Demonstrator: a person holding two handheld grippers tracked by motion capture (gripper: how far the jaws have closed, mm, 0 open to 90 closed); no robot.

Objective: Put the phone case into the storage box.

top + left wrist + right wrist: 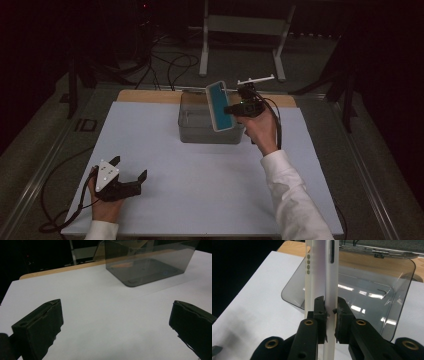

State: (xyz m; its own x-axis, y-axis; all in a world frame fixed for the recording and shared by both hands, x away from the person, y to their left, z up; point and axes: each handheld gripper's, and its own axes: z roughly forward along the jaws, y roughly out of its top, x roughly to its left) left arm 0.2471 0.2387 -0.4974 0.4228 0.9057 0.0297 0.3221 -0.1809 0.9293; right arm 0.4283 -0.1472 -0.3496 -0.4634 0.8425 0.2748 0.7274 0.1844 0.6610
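Smoky grey plastic makes up the bin (pixel 210 127) that stands at twelve o'clock on my desk (pixel 200 180), its walls see-through and its floor bare in my left tongs view. My right tongs (pixel 234 109) are clamped on the phone (pixel 220 106), a white-edged slab with a teal face, held tilted above the bin's right half, its top end toward eleven o'clock. In the right tongs view the pads pinch the phone's thin edge (pixel 331 285), and the slab blocks the middle of the bin behind it. My left tongs (pixel 131 168) rest on the desk at seven o'clock, well apart from the bin, jaws wide apart with nothing between them.

My right hand (pixel 262 131) covers the tongs' body, and the white bar beside it at one o'clock is too small to make out. The phone's lower end is cut off below the pads in the right tongs view.

White sheeting covers the desk, with a strip of pale wood (pixel 150 96) showing along the far edge. Beyond lie a dark floor, loose cables (pixel 172 67) and a white metal stand (pixel 245 30).
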